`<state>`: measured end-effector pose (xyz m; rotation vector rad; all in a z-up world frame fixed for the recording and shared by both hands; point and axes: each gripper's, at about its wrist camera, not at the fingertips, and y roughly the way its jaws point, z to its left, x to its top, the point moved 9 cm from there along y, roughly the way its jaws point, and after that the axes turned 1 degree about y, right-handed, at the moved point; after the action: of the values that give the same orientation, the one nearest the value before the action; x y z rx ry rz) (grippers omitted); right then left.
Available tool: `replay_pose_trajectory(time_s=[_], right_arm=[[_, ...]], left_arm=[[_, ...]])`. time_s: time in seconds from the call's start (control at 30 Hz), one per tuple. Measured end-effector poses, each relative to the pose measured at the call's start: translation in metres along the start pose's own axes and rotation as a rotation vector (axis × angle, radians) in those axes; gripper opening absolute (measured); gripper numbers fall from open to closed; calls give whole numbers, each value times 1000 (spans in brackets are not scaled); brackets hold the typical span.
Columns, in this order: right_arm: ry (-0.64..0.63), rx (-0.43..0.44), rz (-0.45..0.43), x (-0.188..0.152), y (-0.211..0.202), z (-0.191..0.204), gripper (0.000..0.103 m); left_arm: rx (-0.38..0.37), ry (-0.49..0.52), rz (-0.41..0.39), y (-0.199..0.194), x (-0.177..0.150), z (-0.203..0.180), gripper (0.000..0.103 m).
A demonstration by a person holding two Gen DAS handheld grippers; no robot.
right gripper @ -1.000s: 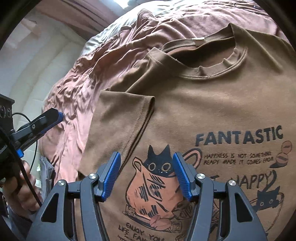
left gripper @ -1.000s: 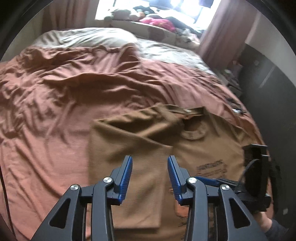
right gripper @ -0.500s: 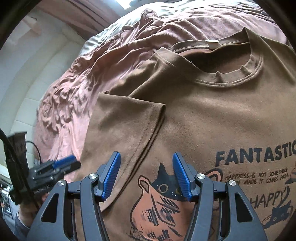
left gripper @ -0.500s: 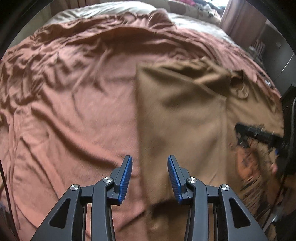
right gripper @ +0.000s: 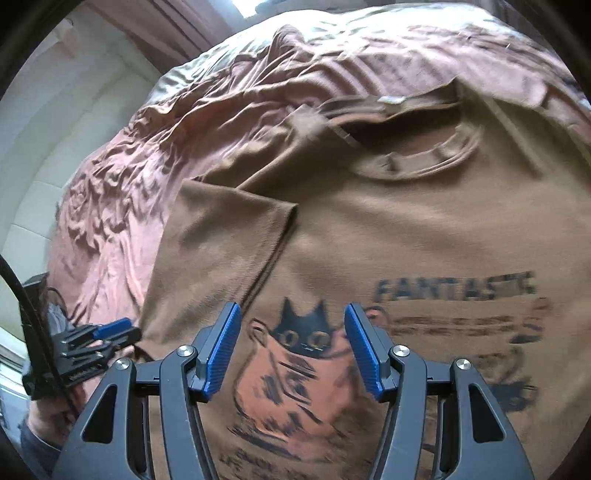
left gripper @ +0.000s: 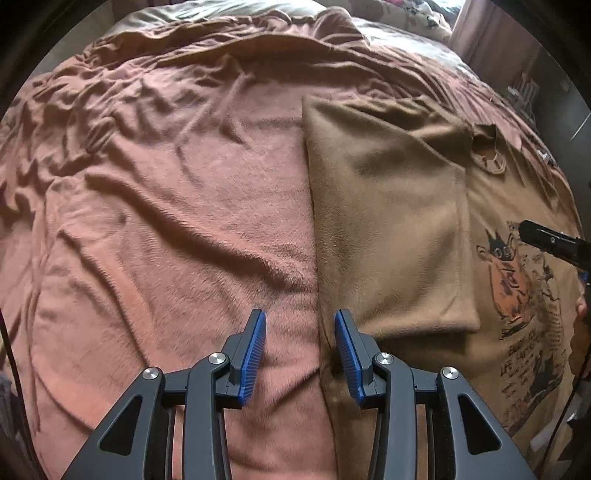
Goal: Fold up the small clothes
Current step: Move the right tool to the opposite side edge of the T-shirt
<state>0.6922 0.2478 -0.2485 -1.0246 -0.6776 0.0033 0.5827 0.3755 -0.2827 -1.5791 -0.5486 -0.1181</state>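
A bed covered by a rumpled rust-pink fleece blanket (left gripper: pixel 166 221), its surface heavily creased toward the far end, where a pale grey-beige sheet or pillow (left gripper: pixel 229 11) shows beyond the blanket's edge. Lying flat directly on the blanket is a brown short-sleeved T-shirt (right gripper: pixel 424 229), printed side up, with a cat graphic and the word "FANTASTIC"; one side panel and sleeve are folded inward over the front.

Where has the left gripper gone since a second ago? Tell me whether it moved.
Yes. The left gripper has swung off the brown T-shirt to its folded left edge, partly over the bedspread.
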Motion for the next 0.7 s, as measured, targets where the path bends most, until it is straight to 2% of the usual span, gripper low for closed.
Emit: replay_pose_trajectory(time_s=[0.13, 0.2, 0.27, 0.33, 0.43, 0.5, 0.6, 0.7], right_arm=[[-38, -37, -23, -4, -30, -4, 57], [-69, -68, -24, -9, -43, -5, 63], [-123, -128, -47, -14, -62, -6, 76], [-165, -156, -56, -21, -78, -3, 81], [-226, -208, -51, -31, -101, -1, 84], [-250, -228, -53, -37, -117, 1, 86], [-282, -270, -46, -42, -139, -2, 102], [-288, -296, -53, -44, -159, -8, 103]], left_arm=[[14, -11, -36, -19, 0, 0, 42], [-3, -24, -48, -28, 0, -4, 43], [-23, -42, -67, -37, -1, -9, 48], [-33, -51, -83, -45, -1, -16, 65], [-33, -41, -132, -61, 0, -28, 79], [-31, -34, -150, -68, 1, -38, 83], [-39, -17, -157, -77, 2, -56, 87], [-54, 13, -173, -87, 2, -76, 89]])
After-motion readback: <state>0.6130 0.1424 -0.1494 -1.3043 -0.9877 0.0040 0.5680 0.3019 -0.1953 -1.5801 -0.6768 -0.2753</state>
